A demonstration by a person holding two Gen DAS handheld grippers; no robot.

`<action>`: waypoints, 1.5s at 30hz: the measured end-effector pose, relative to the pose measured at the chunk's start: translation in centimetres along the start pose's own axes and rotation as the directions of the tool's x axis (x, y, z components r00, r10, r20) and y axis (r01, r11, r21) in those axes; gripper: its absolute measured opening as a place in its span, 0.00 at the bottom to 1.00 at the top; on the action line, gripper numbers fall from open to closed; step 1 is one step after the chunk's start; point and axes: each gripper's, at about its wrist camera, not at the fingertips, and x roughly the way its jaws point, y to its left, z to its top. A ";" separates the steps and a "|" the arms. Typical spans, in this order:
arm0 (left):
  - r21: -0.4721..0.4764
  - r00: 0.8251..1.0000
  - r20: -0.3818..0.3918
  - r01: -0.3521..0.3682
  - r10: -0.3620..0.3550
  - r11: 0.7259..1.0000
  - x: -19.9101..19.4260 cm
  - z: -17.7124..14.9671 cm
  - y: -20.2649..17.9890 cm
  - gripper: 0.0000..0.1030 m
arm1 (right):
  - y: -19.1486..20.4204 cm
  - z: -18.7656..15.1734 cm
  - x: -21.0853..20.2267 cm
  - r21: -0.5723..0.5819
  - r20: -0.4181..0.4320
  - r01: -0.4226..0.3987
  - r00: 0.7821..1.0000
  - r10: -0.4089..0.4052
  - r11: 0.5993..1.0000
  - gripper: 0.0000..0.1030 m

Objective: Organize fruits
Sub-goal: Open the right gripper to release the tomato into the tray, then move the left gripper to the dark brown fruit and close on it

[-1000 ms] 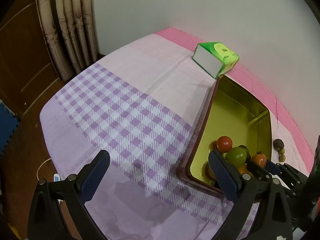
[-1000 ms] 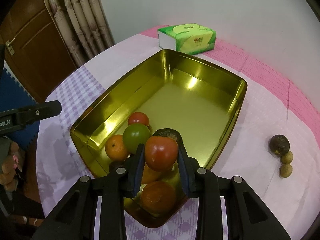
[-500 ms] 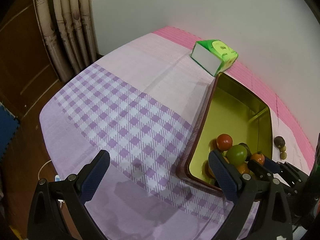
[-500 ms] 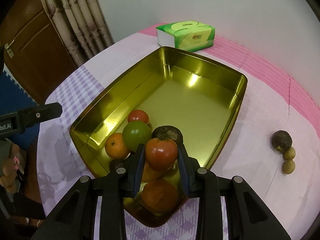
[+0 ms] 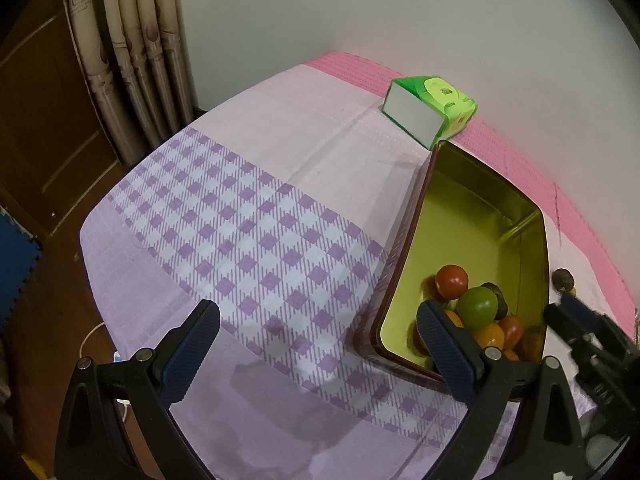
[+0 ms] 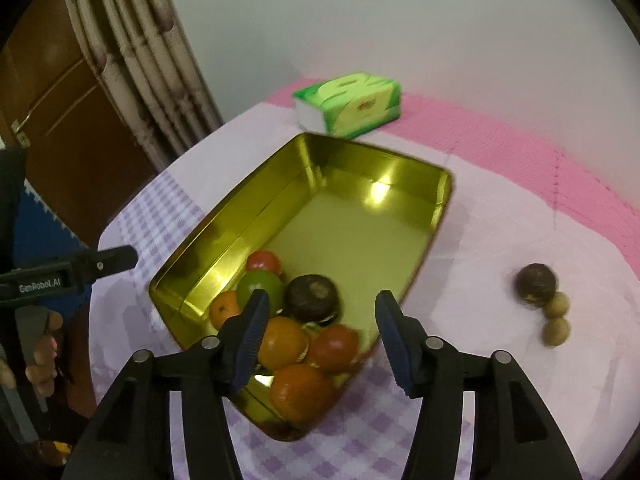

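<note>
My right gripper (image 6: 320, 334) hangs over the near corner of the gold tin (image 6: 362, 168), and its jaws have just been opening: they now stand spread with nothing pinched between them. Right below them the red tomato (image 6: 334, 347) lies in the pile, touching an orange fruit (image 6: 282, 343) on its left and a larger orange one (image 6: 302, 391) just nearer. Behind these sit a dark brown fruit (image 6: 313, 297), a green tomato (image 6: 260, 290), a small orange (image 6: 222, 312) at the left wall, and another red tomato (image 6: 263, 262) a little farther in. The far half of the tin is bare metal.

My left gripper (image 5: 318, 340) hovers over the purple-checked cloth of the counter (image 5: 240, 232), to the left of the tin, its jaws spread wide and holding nothing. A few fingers (image 6: 40, 354) of the hand on it show at the left edge of the right wrist view.

On the cloth to the right of the tin, well apart from it, a dark round fruit (image 6: 536, 283) lies touching two small tan ones (image 6: 557, 318) in a short row.

Just past the tin's far corner sits a green tissue pack (image 6: 348, 105) on the pink strip, near the white wall. Curtains (image 5: 136, 56) hang at far left.
</note>
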 end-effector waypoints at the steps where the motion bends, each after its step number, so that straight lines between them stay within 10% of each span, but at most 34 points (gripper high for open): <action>1: 0.000 1.000 0.001 0.000 0.000 1.000 0.0 0.0 0.0 0.95 | -0.6 0.0 -0.3 0.011 0.008 0.011 1.000 -0.011 1.000 0.58; 18: 0.096 1.000 0.021 -0.021 0.019 0.995 0.1 -0.2 -1.5 0.95 | -16.6 -5.2 -1.9 0.233 -0.035 0.360 0.931 -0.363 0.903 0.75; 28: 0.238 0.997 0.075 0.012 -0.030 0.971 -1.2 -0.6 -5.7 0.95 | -22.2 -7.5 -1.7 0.267 -0.061 0.438 0.897 -0.439 0.858 0.78; 45: 0.502 0.976 -0.037 0.204 -0.215 0.840 1.2 -1.1 -22.3 0.95 | -25.2 -7.8 -1.6 0.273 -0.057 0.426 0.902 -0.428 0.862 1.00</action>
